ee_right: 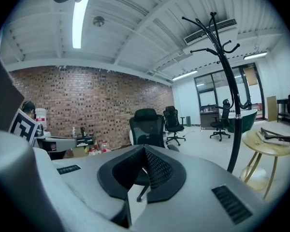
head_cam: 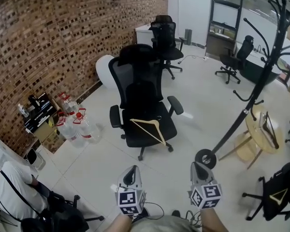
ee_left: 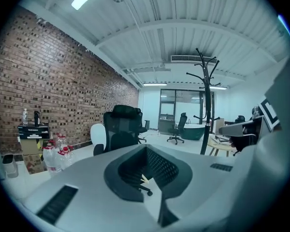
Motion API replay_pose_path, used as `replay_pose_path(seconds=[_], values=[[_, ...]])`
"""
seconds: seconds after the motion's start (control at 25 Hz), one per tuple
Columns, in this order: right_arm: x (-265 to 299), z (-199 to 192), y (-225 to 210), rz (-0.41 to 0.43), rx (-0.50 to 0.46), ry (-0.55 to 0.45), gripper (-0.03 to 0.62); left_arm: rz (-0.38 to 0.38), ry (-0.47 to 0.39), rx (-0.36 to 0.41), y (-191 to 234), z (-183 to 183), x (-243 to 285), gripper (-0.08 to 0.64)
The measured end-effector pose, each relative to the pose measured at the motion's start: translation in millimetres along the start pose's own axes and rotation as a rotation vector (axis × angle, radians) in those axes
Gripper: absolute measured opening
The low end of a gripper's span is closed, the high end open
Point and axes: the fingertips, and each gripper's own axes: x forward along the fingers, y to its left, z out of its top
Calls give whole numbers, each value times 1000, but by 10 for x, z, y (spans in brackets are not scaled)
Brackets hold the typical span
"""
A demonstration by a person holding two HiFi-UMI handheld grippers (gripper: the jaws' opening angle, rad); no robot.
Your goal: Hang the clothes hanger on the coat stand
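Both your tongs are closed, nothing in them: L tongs (head_cam: 131, 172) & R tongs (head_cam: 199, 168) sit side by side, low in head view. The wooden hanger (head_cam: 147, 128) lies on the seat of the black office chair (head_cam: 135, 88) ahead, well apart from the coat stand (head_cam: 245, 111) at right.

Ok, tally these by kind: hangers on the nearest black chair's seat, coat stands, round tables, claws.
pale wooden clothes hanger: 1
tall black metal coat stand: 1
round light wooden table: 1
claws: 2, the left claw and the right claw
Total: 5
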Motion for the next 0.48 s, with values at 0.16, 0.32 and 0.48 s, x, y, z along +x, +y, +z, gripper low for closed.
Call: replay_pose_path(seconds=[0.16, 0.32, 0.48], values=[[226, 3, 488, -41, -14, 18, 0, -48, 16, -21, 548, -25, 17, 15], [426, -33, 825, -62, -24, 29, 0, -68, 17, -27, 960, -21, 40, 15], [583, -92, 951, -53, -32, 41, 0, -74, 21, -30, 1102, -87, 140, 15]])
